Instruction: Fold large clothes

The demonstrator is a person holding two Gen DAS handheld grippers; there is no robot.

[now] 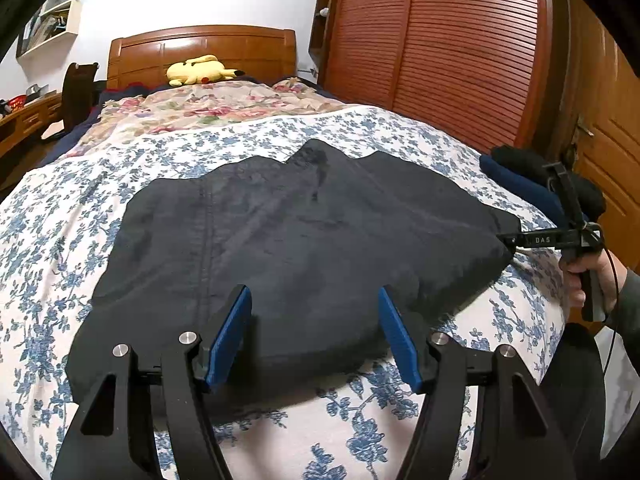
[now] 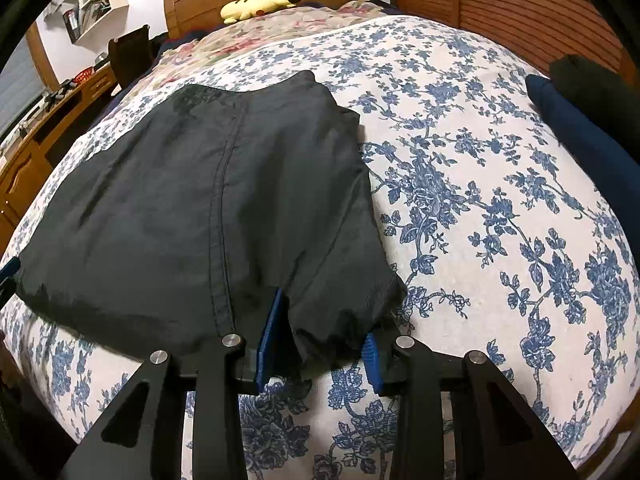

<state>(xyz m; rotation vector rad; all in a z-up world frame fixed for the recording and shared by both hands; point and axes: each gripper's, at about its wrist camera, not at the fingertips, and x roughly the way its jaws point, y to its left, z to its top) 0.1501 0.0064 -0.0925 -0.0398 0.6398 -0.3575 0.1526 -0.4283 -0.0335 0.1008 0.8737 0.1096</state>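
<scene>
- Filling most of both frames: bed (image 1: 100,184) with blue-floral cover, running up to the wooden headboard (image 1: 200,46) at top centre of the left wrist view.
- Black garment (image 1: 304,232) lies centre frame on the cover, already compact and several layers thick, seam running top to bottom; in the right wrist view it sits left of centre (image 2: 192,208).
- Judgement: folding well along, at least one fold done; looks like a final fold or a tidy-up and move to the pile is left.
- Folded pile of dark clothes (image 2: 584,120), navy under black, at right edge of the right wrist view, well apart from the garment; probably finished items.
- Left gripper (image 1: 314,336) at bottom centre of its view, jaws wide apart, blue pads (image 1: 230,336) over the garment's near edge, gripping nothing; whether the tips touch the cloth cannot be told.
- Right gripper (image 2: 320,344) at bottom centre of its view, jaws part-way closed around the garment's bunched near corner, cloth between the pads; also seen at right edge of the left wrist view (image 1: 516,240), tip at the garment's corner.
- Grip looks like a pinch, but firmness cannot be told.
- Yellow plush toy (image 1: 198,70) by the headboard, upper centre, not involved.
</scene>
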